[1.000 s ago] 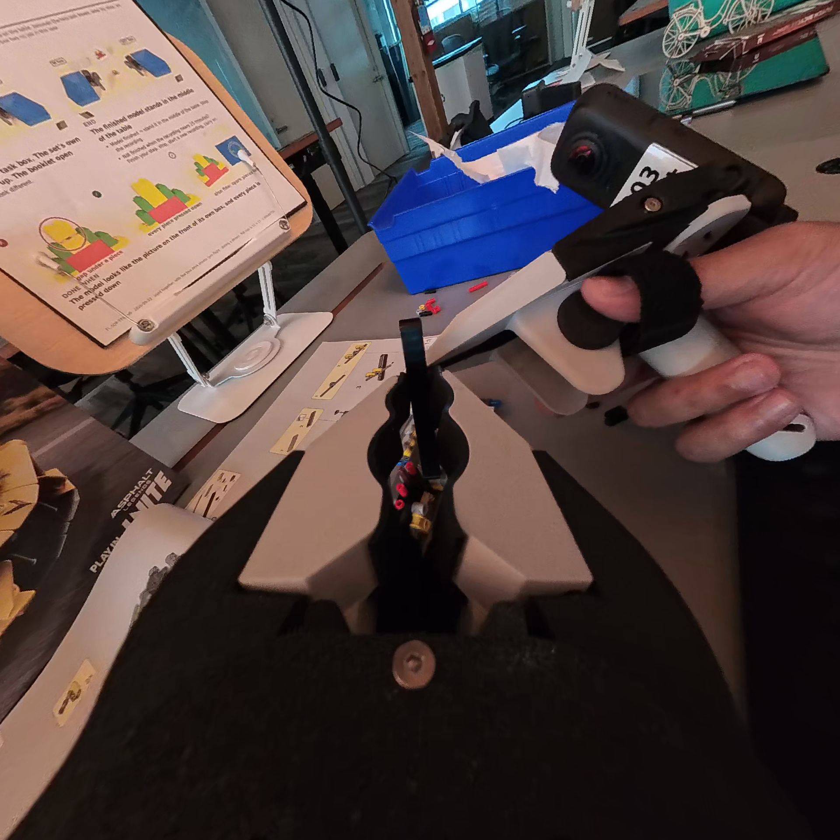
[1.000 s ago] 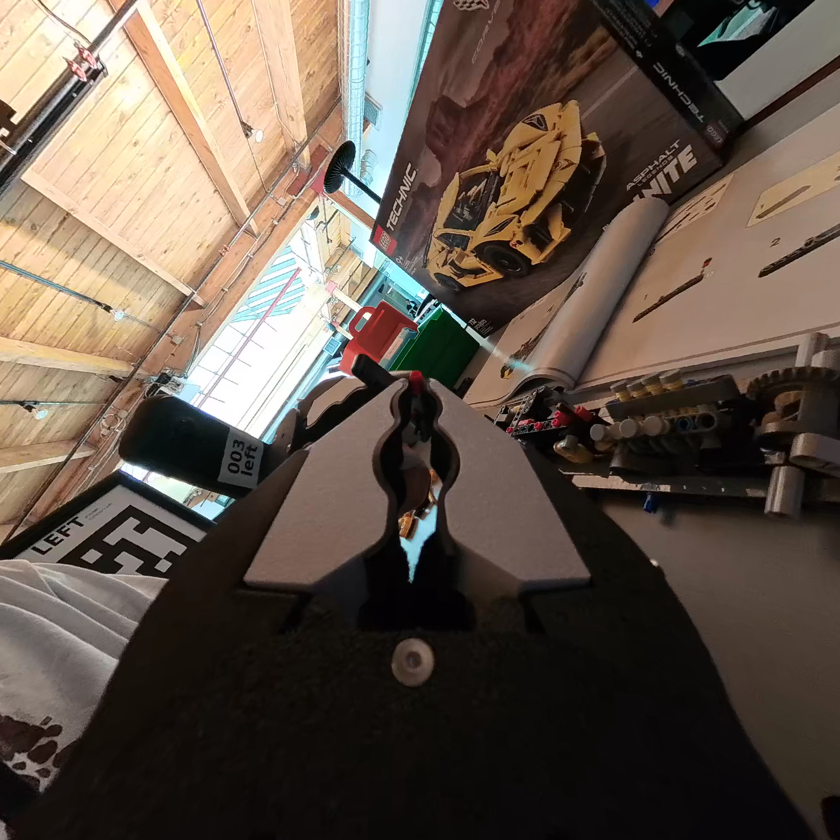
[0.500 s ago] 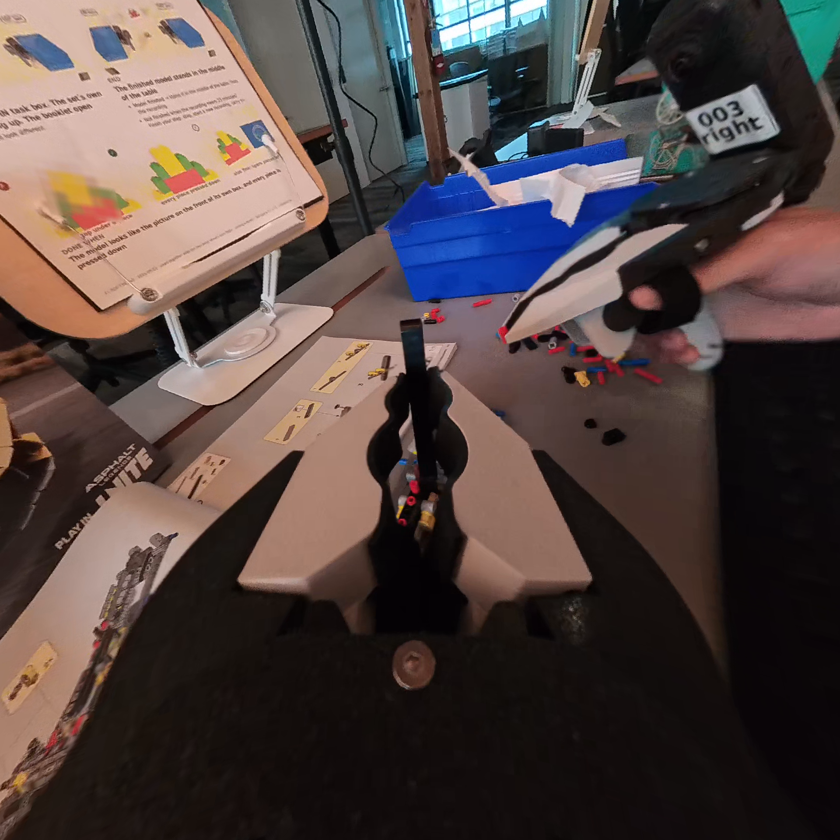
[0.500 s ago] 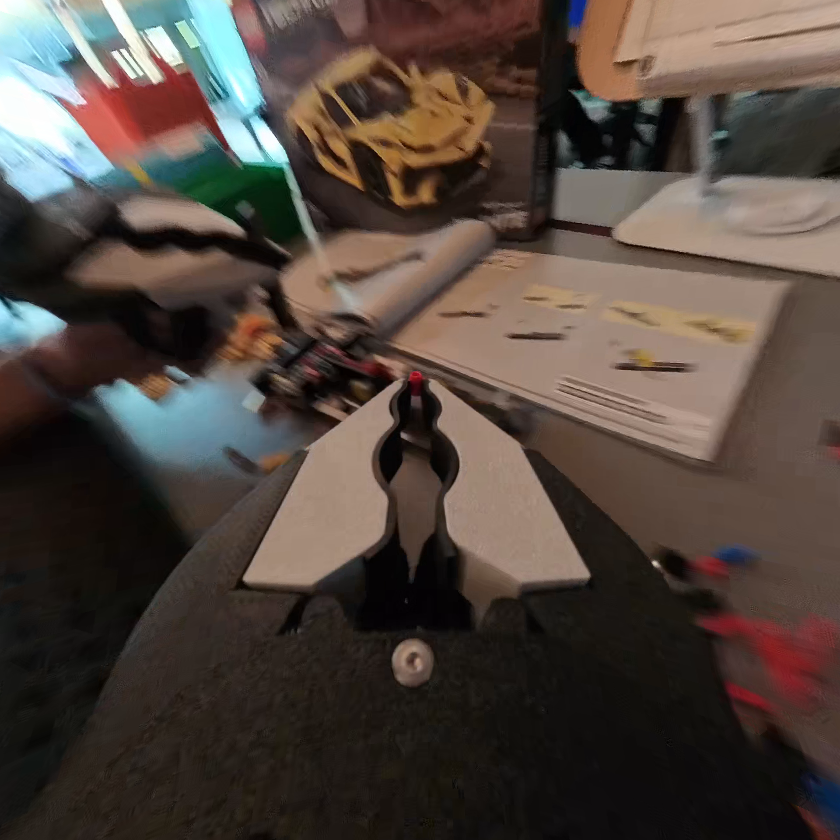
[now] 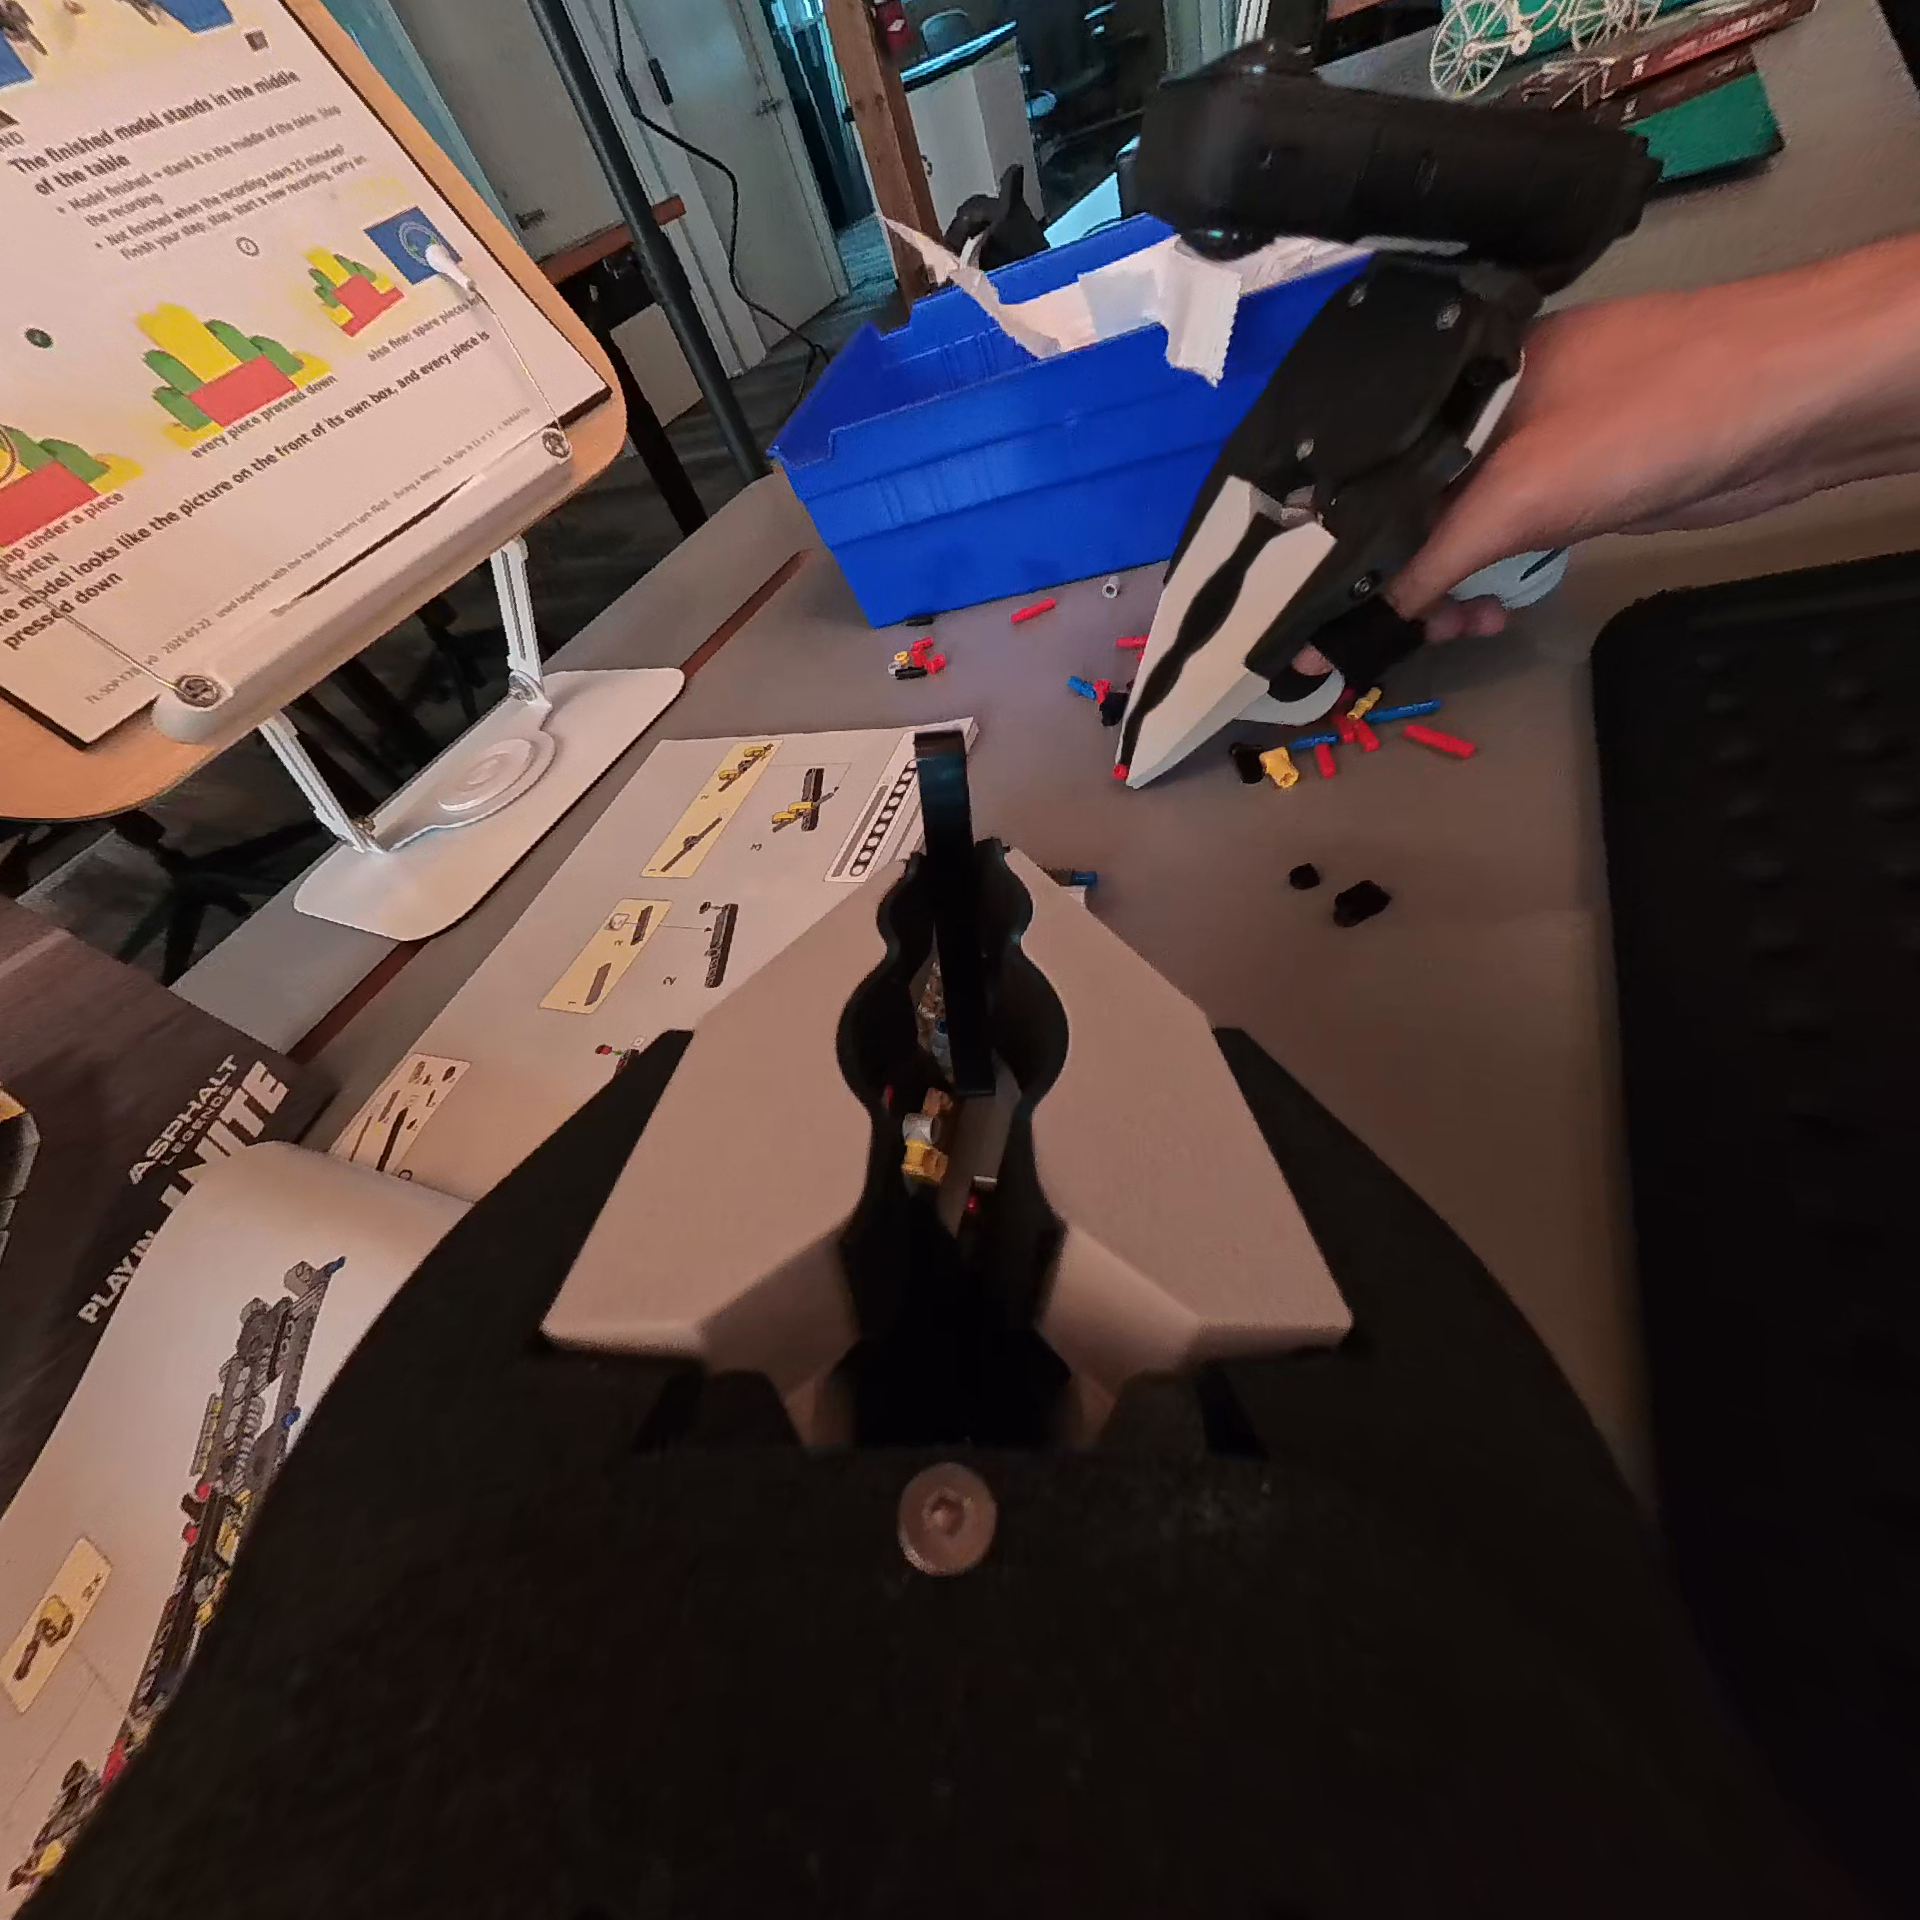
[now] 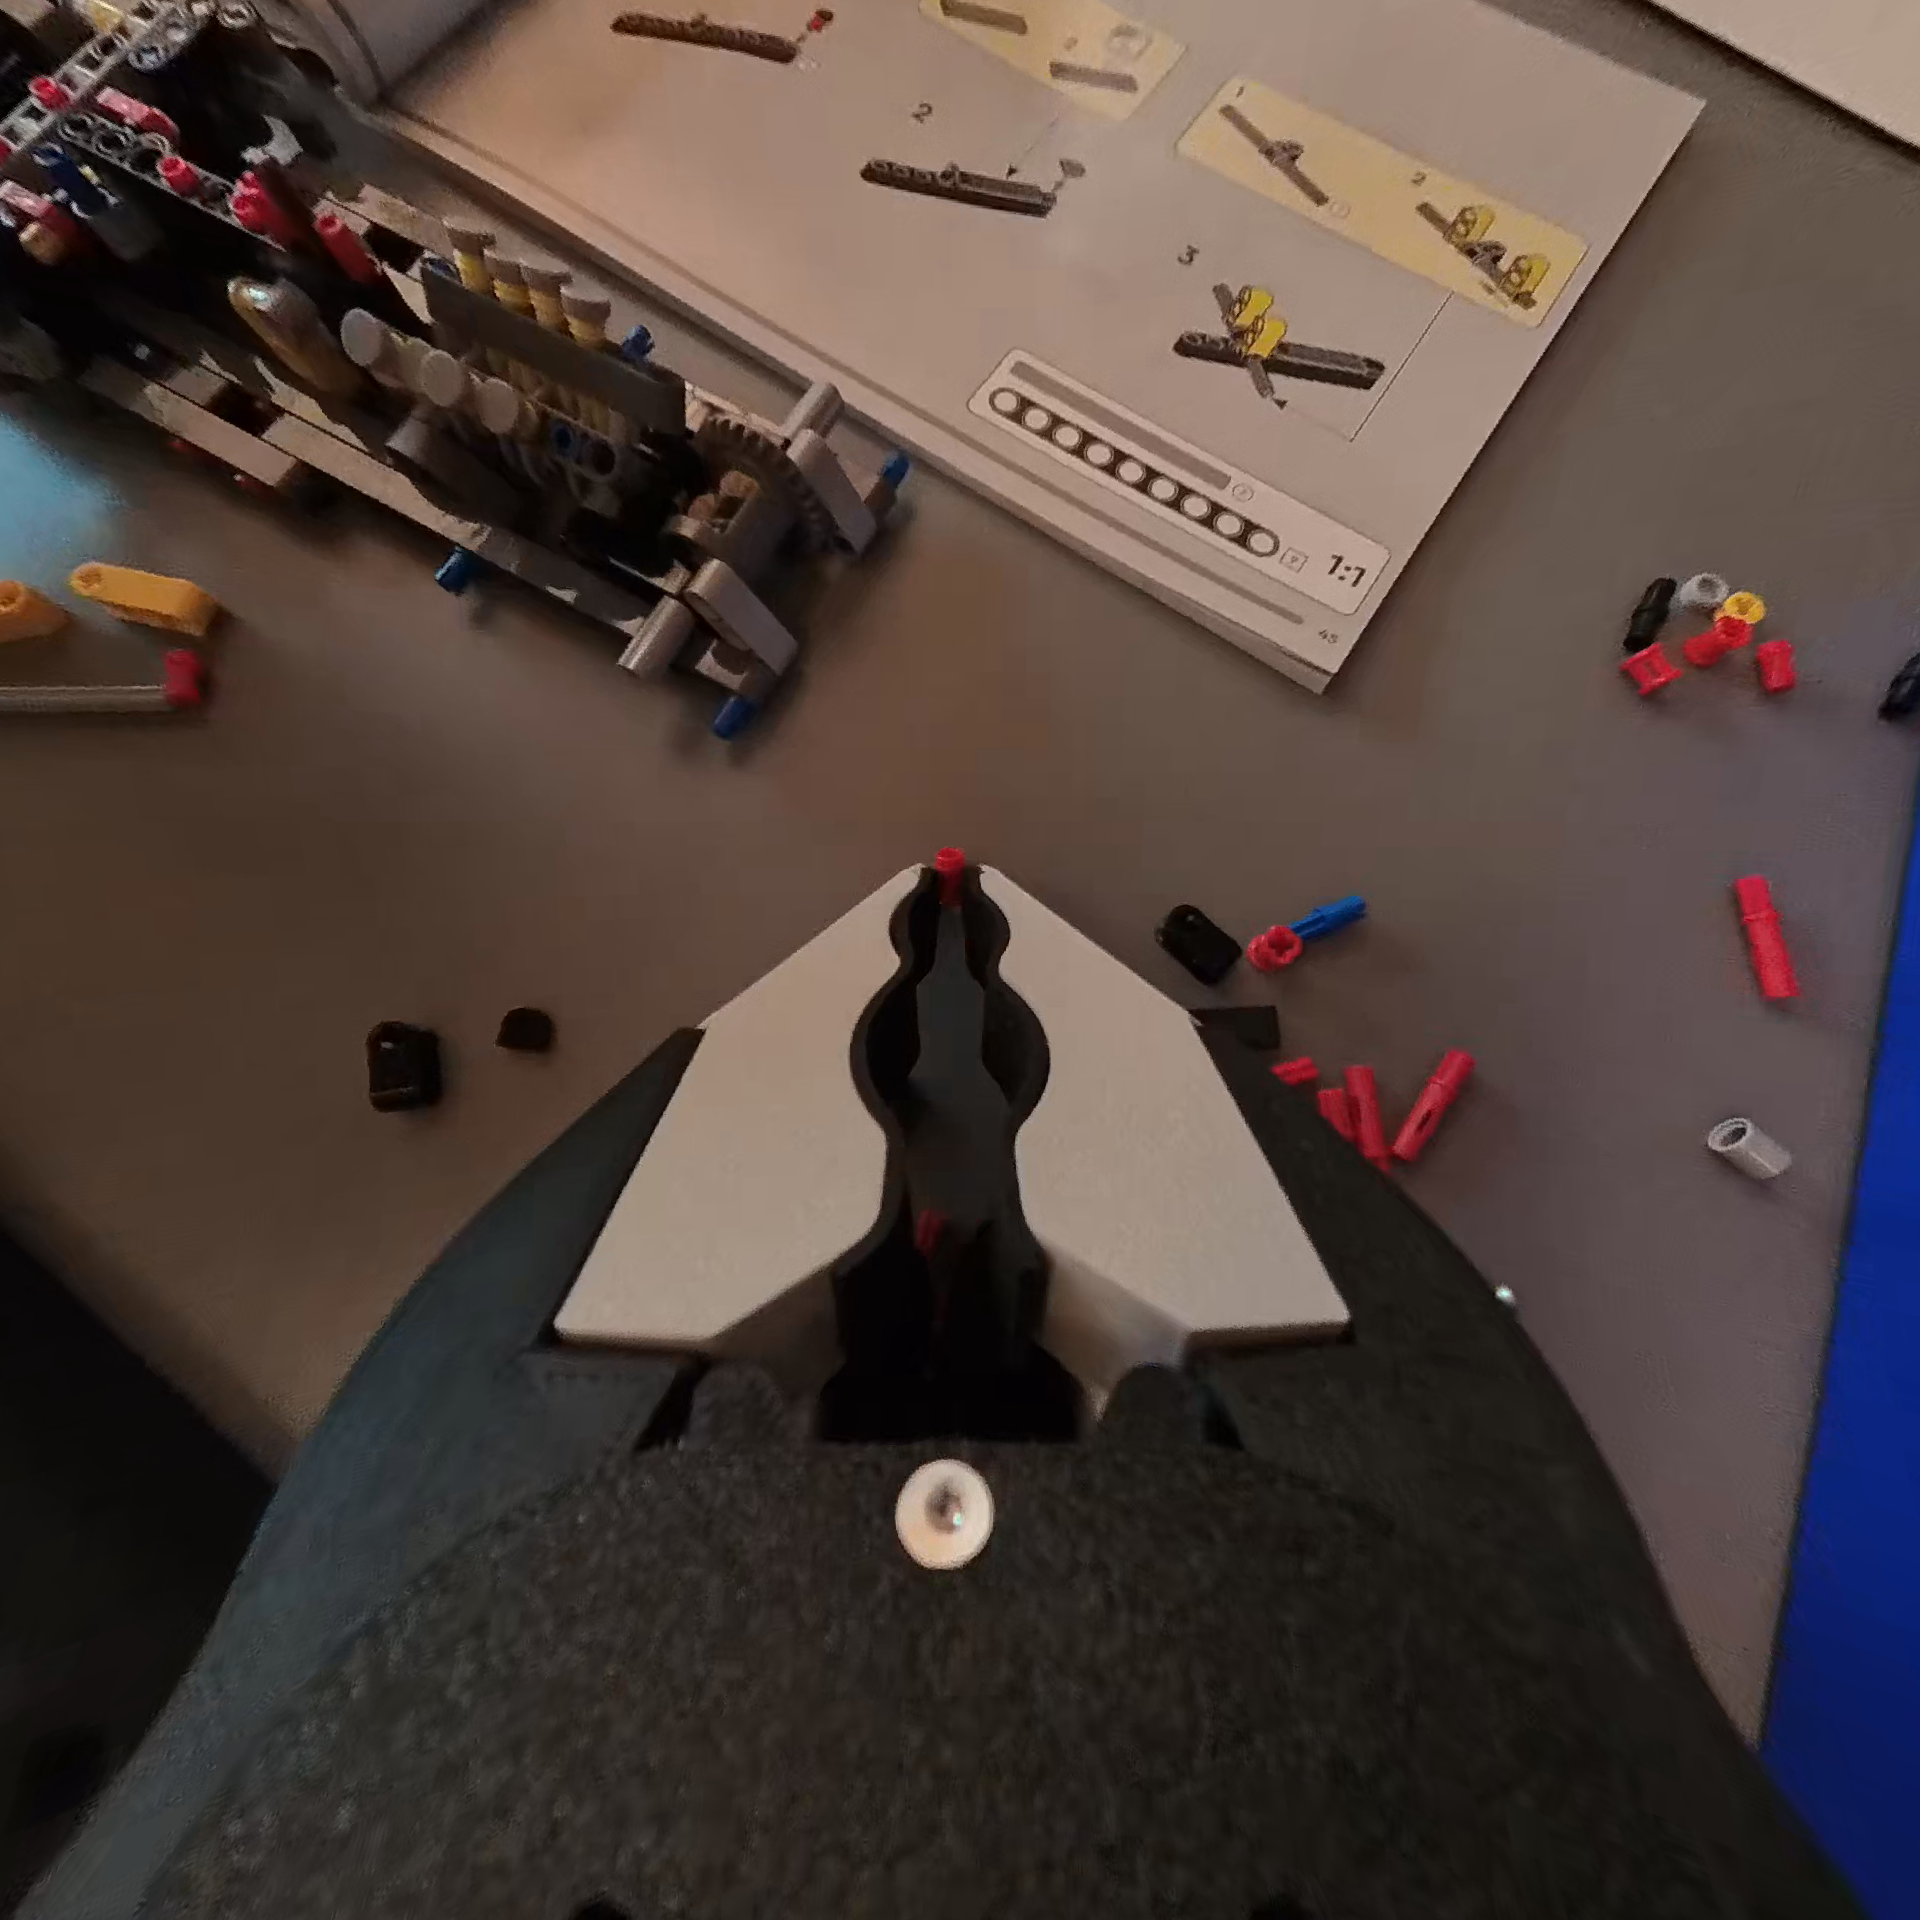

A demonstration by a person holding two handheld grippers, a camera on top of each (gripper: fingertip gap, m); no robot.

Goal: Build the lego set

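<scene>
My left gripper (image 5: pixel 951 868) is shut on a long black beam (image 5: pixel 948 894) that stands upright between its fingers, above the open instruction booklet (image 5: pixel 665 894). My right gripper (image 6: pixel 948 873) is shut on a small red pin (image 6: pixel 948 862) at its very tip and points down at the grey table (image 6: pixel 520 883). It also shows in the left wrist view (image 5: pixel 1127 774), tip low over the scattered pins (image 5: pixel 1340 732). The partly built grey and black chassis (image 6: pixel 499 416) lies left of the booklet (image 6: pixel 1143 260) in the right wrist view.
A blue bin (image 5: pixel 997 447) with white paper stands at the back. An instruction board on a white stand (image 5: pixel 249 343) is at the left, the set's box (image 5: pixel 114 1132) below it. Loose red, blue and black pieces (image 6: pixel 1382 1101) lie right of my right gripper; yellow pieces (image 6: pixel 145 597) lie at left.
My right gripper has swung away from the left gripper and down toward the table by the loose pins, still holding the red pin. My left gripper keeps the black beam nearly still.
</scene>
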